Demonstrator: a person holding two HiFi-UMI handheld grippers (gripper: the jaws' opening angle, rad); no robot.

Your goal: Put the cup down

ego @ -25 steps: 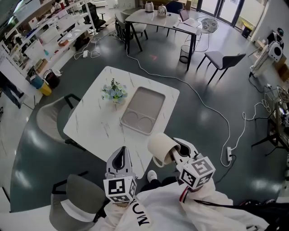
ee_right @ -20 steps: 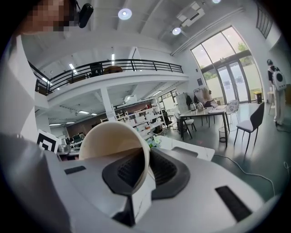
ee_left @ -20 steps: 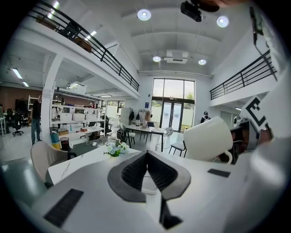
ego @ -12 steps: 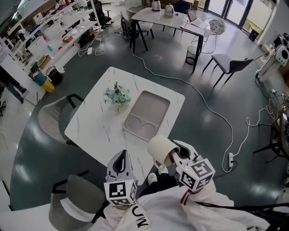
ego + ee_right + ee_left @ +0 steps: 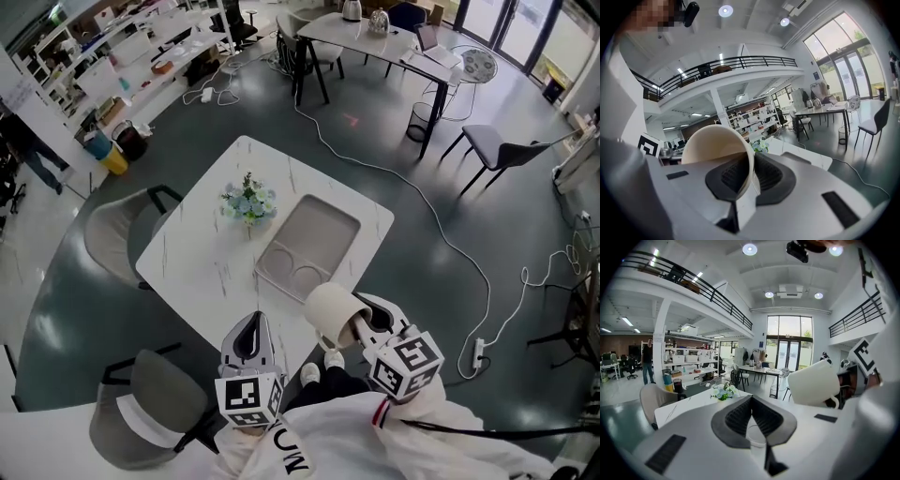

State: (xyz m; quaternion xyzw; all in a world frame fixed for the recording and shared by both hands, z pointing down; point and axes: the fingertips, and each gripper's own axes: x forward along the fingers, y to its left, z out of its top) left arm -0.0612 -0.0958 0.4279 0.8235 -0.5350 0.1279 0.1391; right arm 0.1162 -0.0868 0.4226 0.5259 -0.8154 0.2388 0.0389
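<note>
Right claw (image 5: 752,165) pinches cup (image 5: 715,145) rim, cup axis near level; tabletop (image 5: 202,253) lies far-left, below cup. Left claw (image 5: 751,404) closed, empty.

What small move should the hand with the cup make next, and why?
Probably carry the cup forward, out over the table towards the tray. The right gripper's fingers pinch its rim and it hangs on its side in the air near the table's near edge, short of the tray; turning it upright and lowering would come after.

Cream cup (image 5: 329,313), white grey-veined table (image 5: 201,264), grey tray (image 5: 322,228)
</note>
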